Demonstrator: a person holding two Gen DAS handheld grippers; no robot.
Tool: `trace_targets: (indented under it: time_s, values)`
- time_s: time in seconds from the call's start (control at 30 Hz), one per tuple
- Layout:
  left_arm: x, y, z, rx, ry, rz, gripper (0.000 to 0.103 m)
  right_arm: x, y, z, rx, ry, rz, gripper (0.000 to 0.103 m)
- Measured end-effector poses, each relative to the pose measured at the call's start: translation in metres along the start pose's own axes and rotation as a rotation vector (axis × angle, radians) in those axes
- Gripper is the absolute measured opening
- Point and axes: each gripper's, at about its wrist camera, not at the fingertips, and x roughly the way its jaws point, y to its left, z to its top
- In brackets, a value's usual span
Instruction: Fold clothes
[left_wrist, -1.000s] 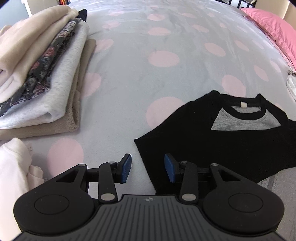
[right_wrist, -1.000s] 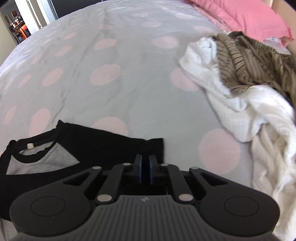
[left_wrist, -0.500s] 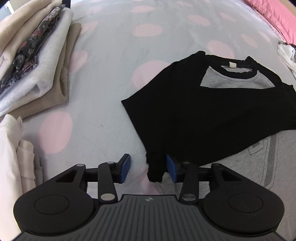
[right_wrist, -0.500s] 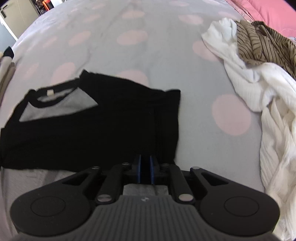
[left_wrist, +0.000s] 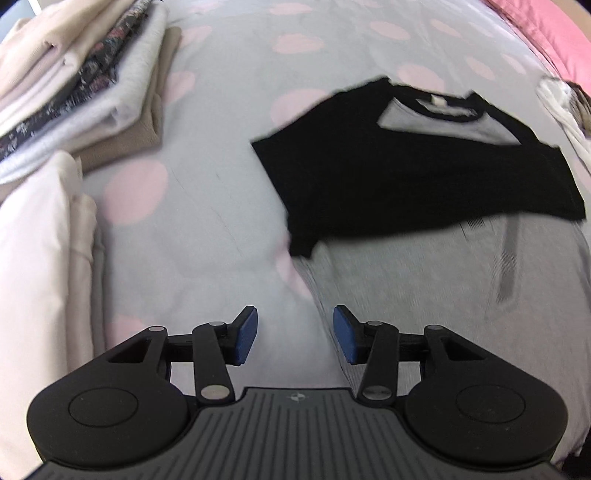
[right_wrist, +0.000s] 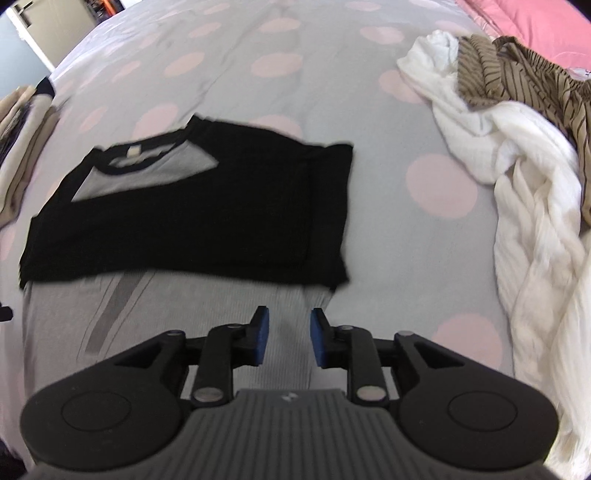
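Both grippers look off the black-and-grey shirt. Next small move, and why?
Probably lower both grippers to the shirt's near grey hem: the sleeves lie folded across the chest, the grey body is unfolded, the left gripper is open and empty, and the right gripper's jaws are opening, empty.

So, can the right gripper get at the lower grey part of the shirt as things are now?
Probably yes. The right gripper hangs right above the grey part of the shirt, its jaws opening with nothing between them. No other cloth covers that part; the white garment lies apart on the bedspread.
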Motion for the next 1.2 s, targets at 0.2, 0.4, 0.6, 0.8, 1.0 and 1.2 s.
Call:
trace_targets:
  time_s: [0.2,0.4,0.6,0.8,1.0,1.2]
  values:
    - [-0.003,-0.009,-0.041,0.015,0.046,-0.035,0.044,-0.005,0.0,-0.044,-0.063,0.059,0.017,0.044]
    - [-0.005,-0.021,-0.077,0.008,0.091,-0.087,0.045,-0.004,-0.011,-0.086,-0.076,0.141,0.012,0.043]
    - [0.002,-0.04,-0.109,0.046,0.157,-0.045,0.045,-0.005,-0.006,-0.123,-0.157,0.178,-0.009,0.043]
    - [-0.004,-0.062,-0.13,0.082,0.17,-0.029,0.026,-0.005,0.007,-0.15,-0.202,0.271,0.013,0.027]
    - [-0.019,-0.051,-0.129,0.032,0.124,-0.072,0.002,-0.019,0.017,-0.153,-0.252,0.226,-0.008,0.005]
    - [-0.041,-0.016,-0.113,-0.11,0.034,-0.143,0.002,-0.042,-0.002,-0.13,-0.148,0.148,0.029,0.005]
